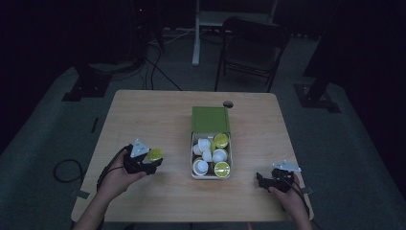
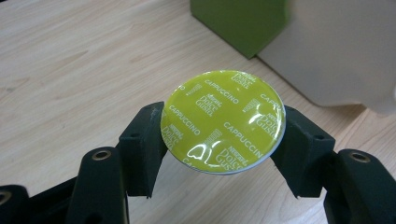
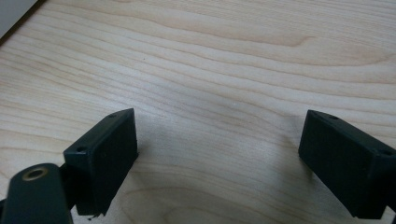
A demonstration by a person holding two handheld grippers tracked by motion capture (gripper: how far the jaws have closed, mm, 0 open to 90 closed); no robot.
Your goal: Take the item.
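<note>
Pale wood table, dim room, folding chair beyond

The table is bare wood left and right of the middle — free to pass there; the open box of capsules blocks the centre.

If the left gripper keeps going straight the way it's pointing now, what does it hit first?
Probably the box. The left gripper, shut on a yellow-green capsule, points across bare table toward the box's pale wall and green lid; depth is hard to judge.
</note>
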